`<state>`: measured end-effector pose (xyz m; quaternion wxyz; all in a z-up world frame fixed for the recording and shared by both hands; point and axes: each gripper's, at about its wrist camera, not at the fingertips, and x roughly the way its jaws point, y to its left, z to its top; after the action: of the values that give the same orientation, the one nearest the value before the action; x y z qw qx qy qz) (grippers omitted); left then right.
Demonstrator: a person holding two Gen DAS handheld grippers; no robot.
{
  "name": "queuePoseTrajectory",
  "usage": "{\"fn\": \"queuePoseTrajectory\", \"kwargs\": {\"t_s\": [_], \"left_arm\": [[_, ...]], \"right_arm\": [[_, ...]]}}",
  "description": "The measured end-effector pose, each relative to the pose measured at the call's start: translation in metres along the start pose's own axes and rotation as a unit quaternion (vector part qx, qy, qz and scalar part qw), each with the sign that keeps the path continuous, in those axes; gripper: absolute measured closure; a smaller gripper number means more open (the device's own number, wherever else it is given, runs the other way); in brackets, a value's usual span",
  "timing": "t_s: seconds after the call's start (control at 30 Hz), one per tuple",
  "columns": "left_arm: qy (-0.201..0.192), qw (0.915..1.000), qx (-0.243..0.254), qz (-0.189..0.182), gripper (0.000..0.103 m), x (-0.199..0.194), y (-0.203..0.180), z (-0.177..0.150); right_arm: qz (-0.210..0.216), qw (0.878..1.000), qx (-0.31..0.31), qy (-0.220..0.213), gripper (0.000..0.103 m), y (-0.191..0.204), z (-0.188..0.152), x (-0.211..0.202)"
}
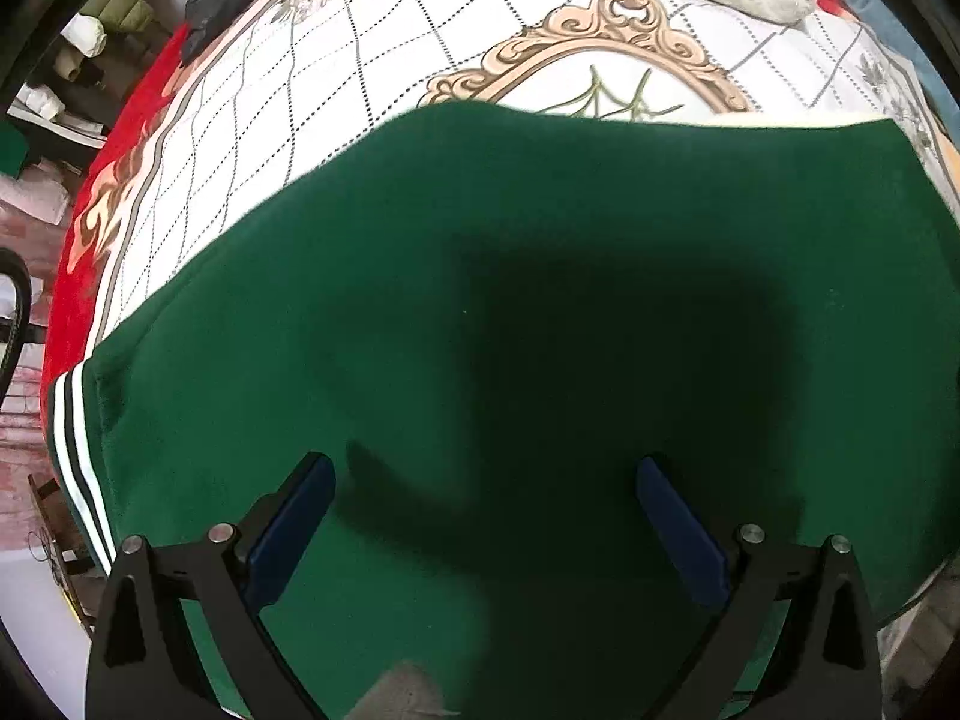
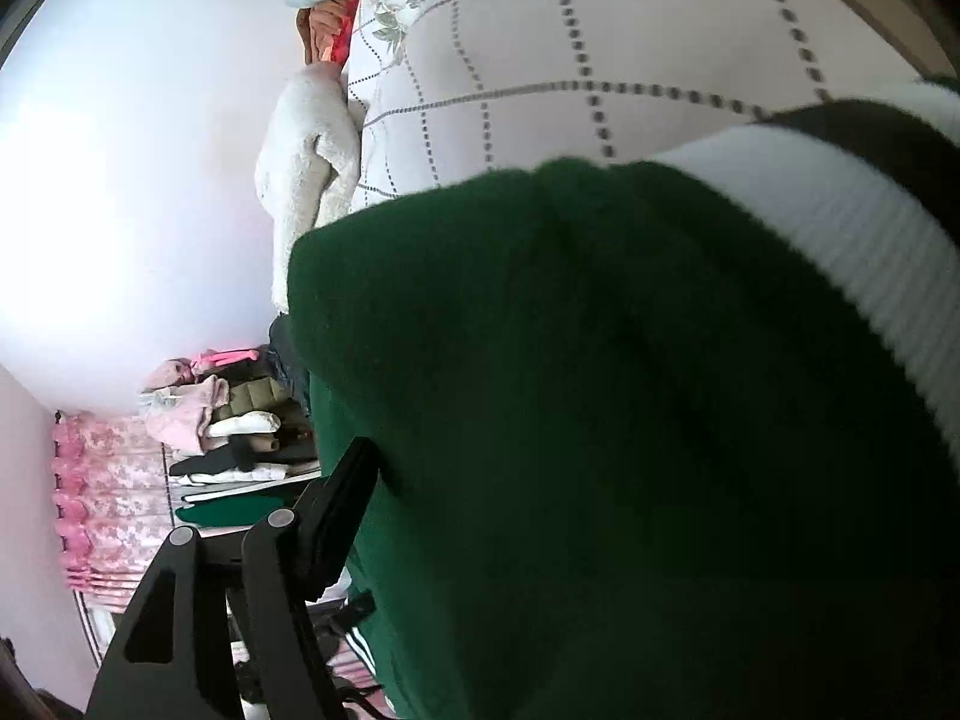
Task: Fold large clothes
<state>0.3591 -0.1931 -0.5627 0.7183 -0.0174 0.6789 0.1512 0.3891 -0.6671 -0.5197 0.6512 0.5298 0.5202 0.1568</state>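
thick green fleece garment (image 1: 540, 300) on quilted bed (image 1: 336, 90): soft, floppy; grip striped ribbed hem (image 1: 78, 450). left gripper (image 1: 486, 516) wide open, empty; right gripper's (image 2: 600, 510) hold unclear.

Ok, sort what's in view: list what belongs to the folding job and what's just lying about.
Part of the job:
- green garment with striped ribbed hem, spread on the bed
- left gripper, open above it
- right gripper, one finger visible, cloth against it

Just lying about:
- patterned bedspread
- white fluffy garment
- stacked clothes
- pink curtain
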Motion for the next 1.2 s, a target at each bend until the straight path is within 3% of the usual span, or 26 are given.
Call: {"fn": "queuePoseTrajectory", "kwargs": {"t_s": [0.03, 0.13, 0.4, 0.5, 0.63, 0.77, 0.87, 0.97, 1.1, 1.13, 1.2], "left_arm": [[-0.001, 1.0000, -0.001, 0.002, 0.000, 0.003, -0.001, 0.001], [-0.006, 0.9999, -0.005, 0.010, 0.000, 0.011, -0.004, 0.010], [-0.003, 0.9995, -0.017, -0.026, 0.000, 0.021, 0.006, 0.018], [0.001, 0.9990, -0.026, -0.037, 0.000, 0.014, 0.015, 0.017], [-0.024, 0.9959, -0.068, -0.054, 0.000, -0.020, 0.063, 0.007], [-0.052, 0.9881, -0.134, -0.055, 0.000, -0.072, 0.145, -0.025], [-0.065, 0.9808, -0.180, -0.036, 0.000, -0.104, 0.209, -0.062], [-0.070, 0.9710, -0.228, -0.004, 0.000, -0.124, 0.274, -0.114], [-0.049, 0.9536, -0.296, 0.030, 0.000, -0.127, 0.332, -0.182], [-0.039, 0.9464, -0.319, 0.035, 0.000, -0.125, 0.348, -0.202], [-0.020, 0.9348, -0.352, 0.043, 0.000, -0.117, 0.369, -0.225]], "right_arm": [[0.001, 1.000, 0.003, -0.003, 0.067, 0.003, 0.000, 0.002], [-0.002, 1.000, -0.003, -0.024, 0.080, 0.021, -0.007, -0.004], [-0.048, 0.992, -0.108, -0.049, 0.082, 0.121, -0.038, -0.021], [-0.073, 0.983, -0.158, -0.050, 0.083, 0.162, -0.058, -0.020], [-0.111, 0.963, -0.241, -0.053, 0.083, 0.224, -0.097, -0.015], [-0.147, 0.931, -0.331, -0.044, 0.083, 0.290, -0.154, 0.005], [-0.163, 0.900, -0.403, -0.024, 0.083, 0.335, -0.207, 0.035], [-0.168, 0.861, -0.479, 0.014, 0.083, 0.370, -0.276, 0.082], [-0.165, 0.810, -0.559, 0.072, 0.083, 0.385, -0.366, 0.150], [-0.167, 0.792, -0.580, 0.090, 0.083, 0.382, -0.394, 0.171], [-0.171, 0.769, -0.602, 0.128, 0.083, 0.365, -0.439, 0.202]]}}
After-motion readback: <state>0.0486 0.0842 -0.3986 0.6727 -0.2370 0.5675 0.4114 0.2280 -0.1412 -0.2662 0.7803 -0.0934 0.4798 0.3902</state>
